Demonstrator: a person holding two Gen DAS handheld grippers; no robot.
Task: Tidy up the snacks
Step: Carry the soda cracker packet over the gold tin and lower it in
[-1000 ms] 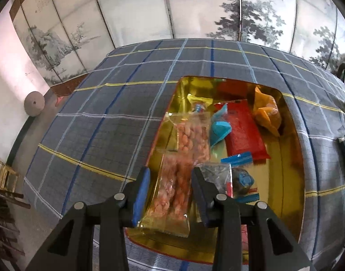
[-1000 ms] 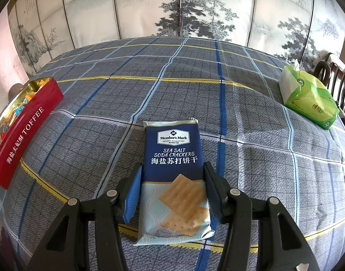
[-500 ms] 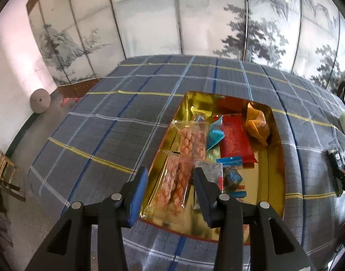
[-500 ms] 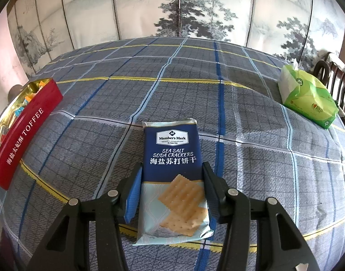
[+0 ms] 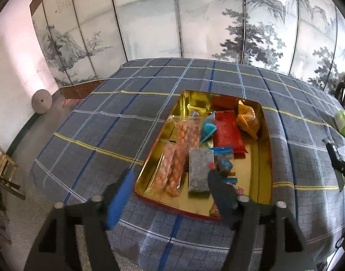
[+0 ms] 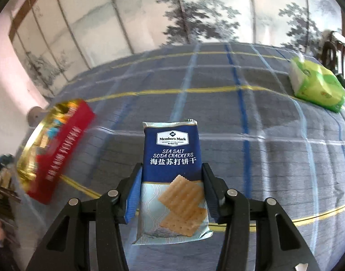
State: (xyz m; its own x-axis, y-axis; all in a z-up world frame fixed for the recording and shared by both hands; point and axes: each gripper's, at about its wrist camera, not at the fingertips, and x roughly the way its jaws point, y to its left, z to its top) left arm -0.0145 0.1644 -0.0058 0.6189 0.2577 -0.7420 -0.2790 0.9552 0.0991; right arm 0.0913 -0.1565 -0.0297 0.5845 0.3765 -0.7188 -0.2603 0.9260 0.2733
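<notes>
A red toffee tin (image 5: pixel 266 162) with a gold inside lies open on the plaid tablecloth and holds several snack packets, among them peanut bags (image 5: pixel 172 169), a red packet (image 5: pixel 226 133) and an orange one (image 5: pixel 248 119). My left gripper (image 5: pixel 168 185) is open and empty, raised above the tin's near edge. My right gripper (image 6: pixel 171 188) is shut on a blue Member's Mark soda cracker pack (image 6: pixel 172 174) and holds it lifted off the cloth. The tin (image 6: pixel 57 144) lies to the left in the right wrist view.
A green tissue pack (image 6: pixel 317 85) lies at the table's far right, also in the left wrist view (image 5: pixel 344 124). A painted folding screen stands behind the table. The table's left edge drops to the floor, with a wooden chair (image 5: pixel 3 169) there.
My left gripper has risen and drawn back from the tin, and its jaws have spread wider. My right gripper has lifted the cracker pack off the cloth and swung; the view is blurred.
</notes>
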